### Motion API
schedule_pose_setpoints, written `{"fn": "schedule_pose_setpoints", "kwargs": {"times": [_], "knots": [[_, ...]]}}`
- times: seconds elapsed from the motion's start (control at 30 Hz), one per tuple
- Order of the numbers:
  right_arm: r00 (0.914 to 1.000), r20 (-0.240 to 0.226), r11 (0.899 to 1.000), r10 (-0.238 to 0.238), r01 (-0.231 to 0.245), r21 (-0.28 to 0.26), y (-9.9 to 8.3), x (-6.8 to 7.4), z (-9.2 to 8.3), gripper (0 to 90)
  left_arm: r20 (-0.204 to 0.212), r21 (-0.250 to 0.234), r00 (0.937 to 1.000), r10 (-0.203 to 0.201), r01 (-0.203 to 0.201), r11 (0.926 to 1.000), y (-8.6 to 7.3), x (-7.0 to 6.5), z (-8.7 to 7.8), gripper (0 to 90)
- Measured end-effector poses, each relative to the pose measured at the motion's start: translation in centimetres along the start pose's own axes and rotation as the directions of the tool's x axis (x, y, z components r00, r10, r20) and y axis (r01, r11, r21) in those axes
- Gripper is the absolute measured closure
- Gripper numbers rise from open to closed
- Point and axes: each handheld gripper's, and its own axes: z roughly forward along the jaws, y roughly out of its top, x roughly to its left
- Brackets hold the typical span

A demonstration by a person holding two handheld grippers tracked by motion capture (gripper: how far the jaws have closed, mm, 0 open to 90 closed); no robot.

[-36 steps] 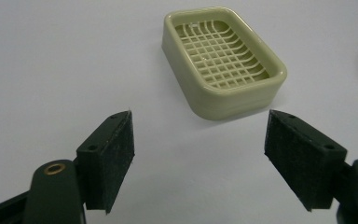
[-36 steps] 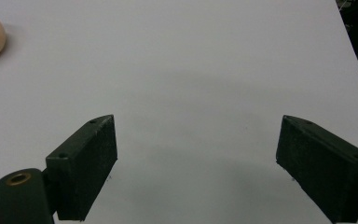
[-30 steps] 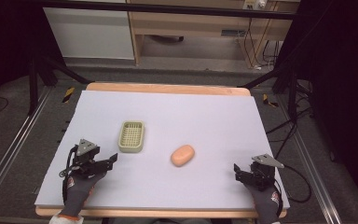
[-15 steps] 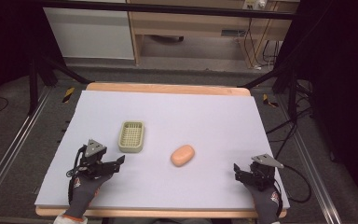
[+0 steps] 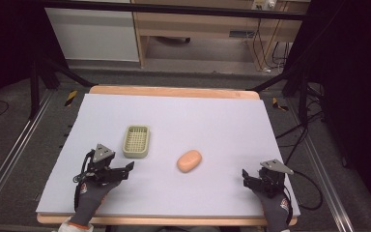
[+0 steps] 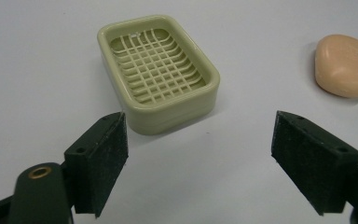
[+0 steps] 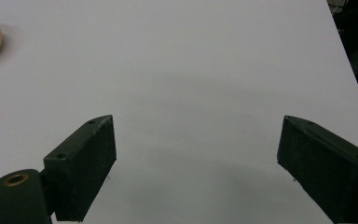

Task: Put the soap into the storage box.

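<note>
Empty green soap dish, peach soap well apart on the table; both hand-held grippers spread wide.

my table lit bright and even from overhead, room around it pretty dark, soft shadows, high view a bit grainy, jaws slightly blurry up close

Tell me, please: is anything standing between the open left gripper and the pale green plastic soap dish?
Nothing visible does. The left gripper is open, and bare white table lies between it and the pale green plastic soap dish. The peach oval soap bar lies off to the side.
</note>
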Motion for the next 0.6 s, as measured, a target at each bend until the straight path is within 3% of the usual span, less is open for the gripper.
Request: {"fn": "schedule_pose_setpoints", "kwargs": {"times": [0.6], "knots": [[1.0000, -0.001, 1.000, -0.002, 0.002, 0.011, 0.1, 0.3, 0.2, 11.0, 0.047, 0.004, 0.9980, 0.043, -0.043, 0.9991, 1.8, -1.3, 0.3, 17.1]]}}
